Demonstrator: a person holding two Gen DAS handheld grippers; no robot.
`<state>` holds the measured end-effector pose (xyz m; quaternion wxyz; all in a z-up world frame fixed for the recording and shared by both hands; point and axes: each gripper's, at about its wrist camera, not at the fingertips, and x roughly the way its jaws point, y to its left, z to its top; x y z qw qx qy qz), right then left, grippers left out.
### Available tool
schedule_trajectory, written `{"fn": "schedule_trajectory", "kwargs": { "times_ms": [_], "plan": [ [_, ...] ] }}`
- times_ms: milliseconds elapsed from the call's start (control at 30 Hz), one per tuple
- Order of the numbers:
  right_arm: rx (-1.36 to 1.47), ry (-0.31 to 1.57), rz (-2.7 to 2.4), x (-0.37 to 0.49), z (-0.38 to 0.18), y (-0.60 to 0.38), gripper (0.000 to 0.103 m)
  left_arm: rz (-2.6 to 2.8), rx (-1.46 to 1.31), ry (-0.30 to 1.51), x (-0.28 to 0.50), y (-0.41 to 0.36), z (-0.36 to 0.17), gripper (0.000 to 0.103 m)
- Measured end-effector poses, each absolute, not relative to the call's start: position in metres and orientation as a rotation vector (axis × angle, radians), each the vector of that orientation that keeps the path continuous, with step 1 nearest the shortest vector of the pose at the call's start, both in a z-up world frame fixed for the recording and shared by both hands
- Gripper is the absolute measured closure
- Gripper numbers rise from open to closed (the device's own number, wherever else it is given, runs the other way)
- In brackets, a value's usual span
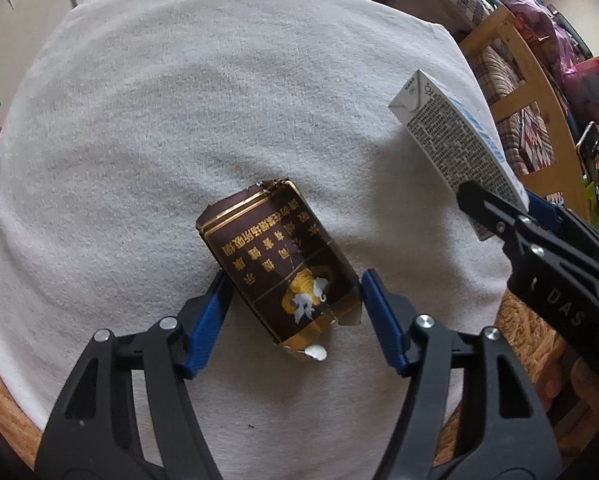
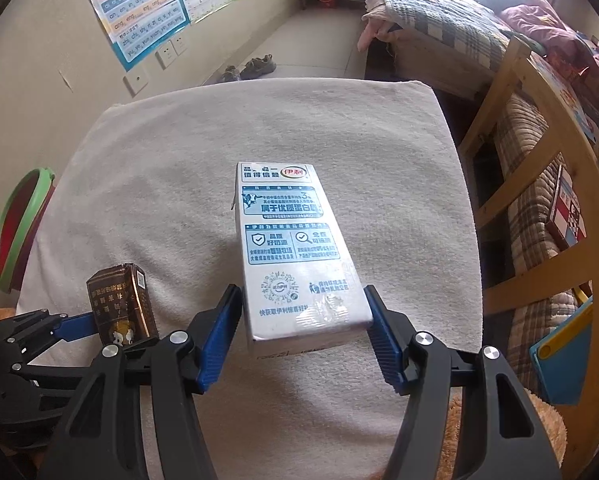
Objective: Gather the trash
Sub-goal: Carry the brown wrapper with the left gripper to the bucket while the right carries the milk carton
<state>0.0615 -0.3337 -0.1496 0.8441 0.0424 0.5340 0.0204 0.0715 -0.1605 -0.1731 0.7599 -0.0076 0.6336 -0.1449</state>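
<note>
A crumpled brown and gold cigarette pack (image 1: 277,264) sits between the blue pads of my left gripper (image 1: 295,286), which is shut on it and holds it above the white towel (image 1: 179,120). The pack also shows in the right wrist view (image 2: 121,304). My right gripper (image 2: 303,312) is shut on a white milk carton (image 2: 295,256) with blue print and holds it above the towel. The carton shows at the right of the left wrist view (image 1: 455,148), with the right gripper (image 1: 495,216) below it.
A green-rimmed red bin (image 2: 17,236) stands at the left of the towel. A wooden bed frame (image 2: 539,184) with quilts runs along the right. A tan fuzzy mat (image 1: 535,344) lies under the towel. Shoes (image 2: 255,66) lie on the far floor.
</note>
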Motion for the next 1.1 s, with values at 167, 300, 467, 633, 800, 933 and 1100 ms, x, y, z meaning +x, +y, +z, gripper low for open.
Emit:
{"fn": "schedule_trajectory", "kwargs": {
  "times_ms": [167,300,467,633,800,933,1100],
  "plan": [
    [0.096,1.127,0.040,0.062,-0.150,-0.335,0.043,-0.322,0.014,1.362,0.067,-0.154,-0.172,0.039],
    [0.101,1.135,0.037,0.062,-0.152,-0.335,0.043,-0.302,-0.013,1.369,0.068,-0.147,-0.171,0.039],
    [0.107,1.135,0.037,0.062,-0.153,-0.335,0.043,-0.305,-0.036,1.358,0.069,-0.146,-0.168,0.044],
    [0.111,1.132,0.038,0.061,-0.152,-0.335,0.043,-0.306,-0.067,1.341,0.066,-0.138,-0.163,0.046],
    [0.106,1.124,0.049,0.061,-0.151,-0.332,0.044,-0.285,-0.067,1.288,0.066,-0.124,-0.148,0.046],
    [0.102,1.113,0.057,0.060,-0.148,-0.329,0.044,-0.252,-0.068,1.238,0.067,-0.110,-0.135,0.046],
    [0.086,1.105,0.064,0.060,-0.146,-0.323,0.044,-0.224,-0.073,1.195,0.068,-0.094,-0.123,0.046]
  ]
}}
